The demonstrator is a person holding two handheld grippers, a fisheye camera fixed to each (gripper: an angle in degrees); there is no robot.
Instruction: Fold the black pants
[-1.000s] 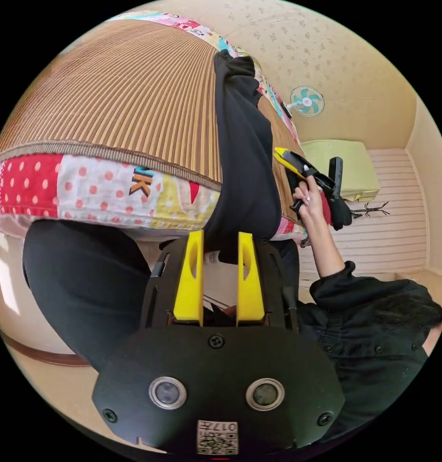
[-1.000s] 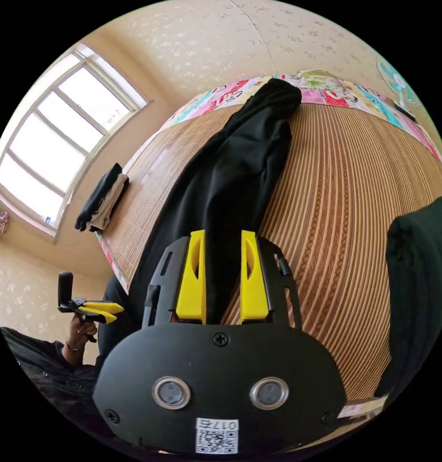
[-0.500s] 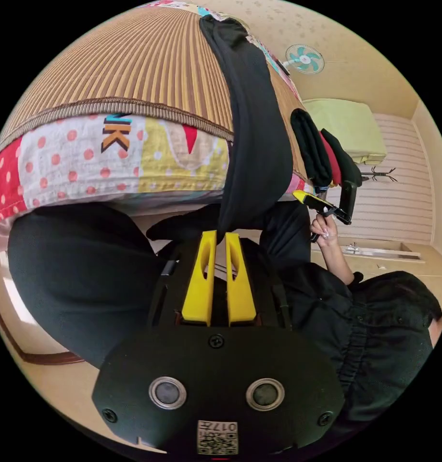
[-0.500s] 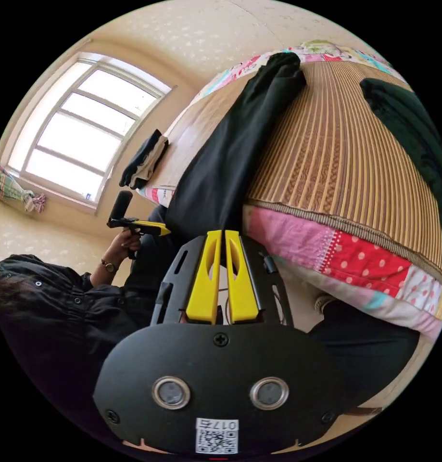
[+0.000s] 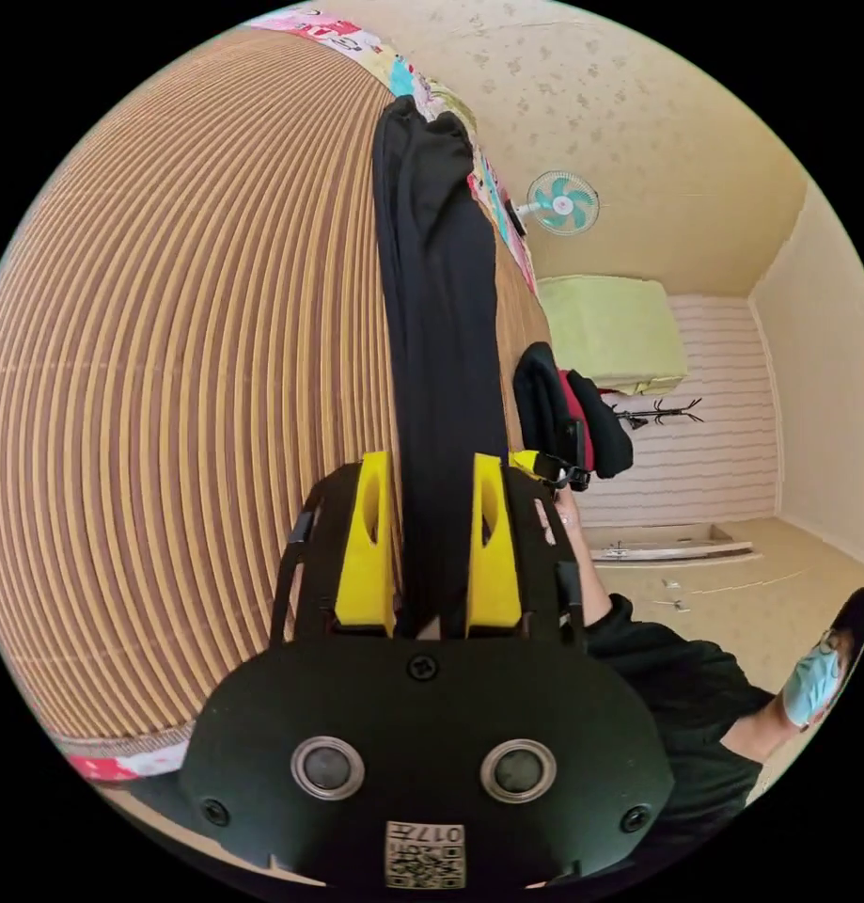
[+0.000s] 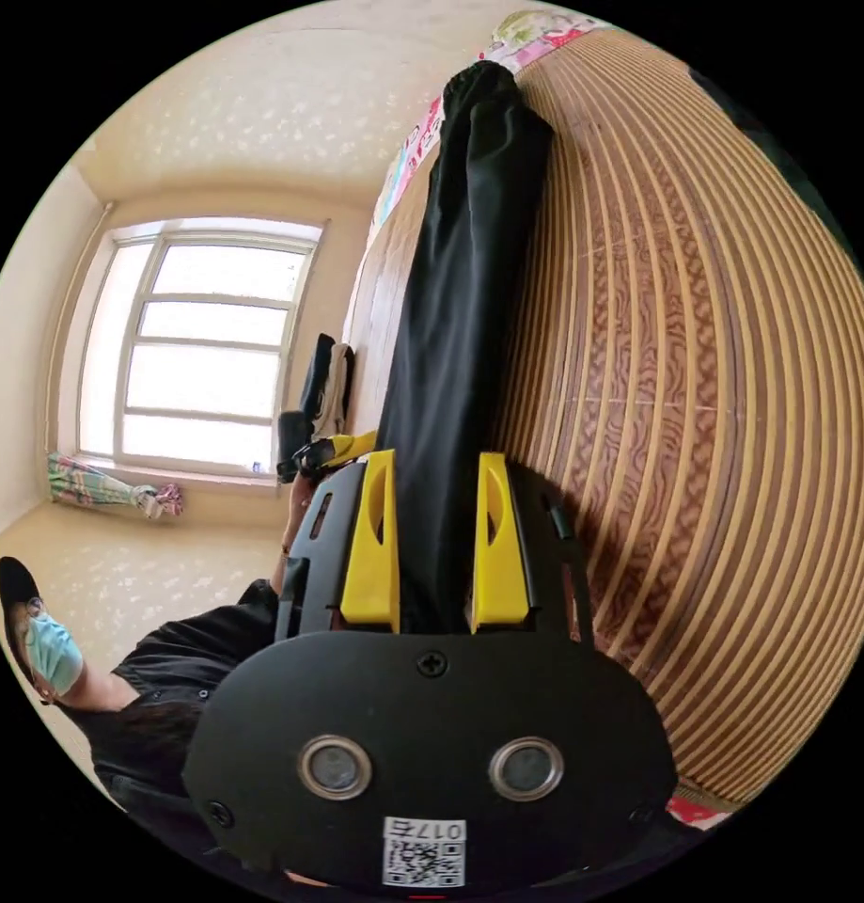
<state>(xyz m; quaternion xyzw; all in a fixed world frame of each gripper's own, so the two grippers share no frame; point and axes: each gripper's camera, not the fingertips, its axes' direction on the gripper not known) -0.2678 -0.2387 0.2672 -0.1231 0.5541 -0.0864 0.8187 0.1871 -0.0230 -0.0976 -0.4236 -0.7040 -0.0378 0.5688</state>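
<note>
The left gripper (image 5: 432,541) is seen with its yellow jaws spread apart, the black pants (image 5: 441,310) running between them, though whether the jaws actually press the cloth can't be told. Same story for the right gripper (image 6: 436,541): jaws parted, pants (image 6: 464,282) passing through the gap. From each gripper the pants are stretched straight ahead over the striped bamboo mat (image 5: 187,357). Just beside the left gripper, the other gripper (image 5: 549,467) is glimpsed, with folded dark clothes (image 5: 568,419) beyond it.
</note>
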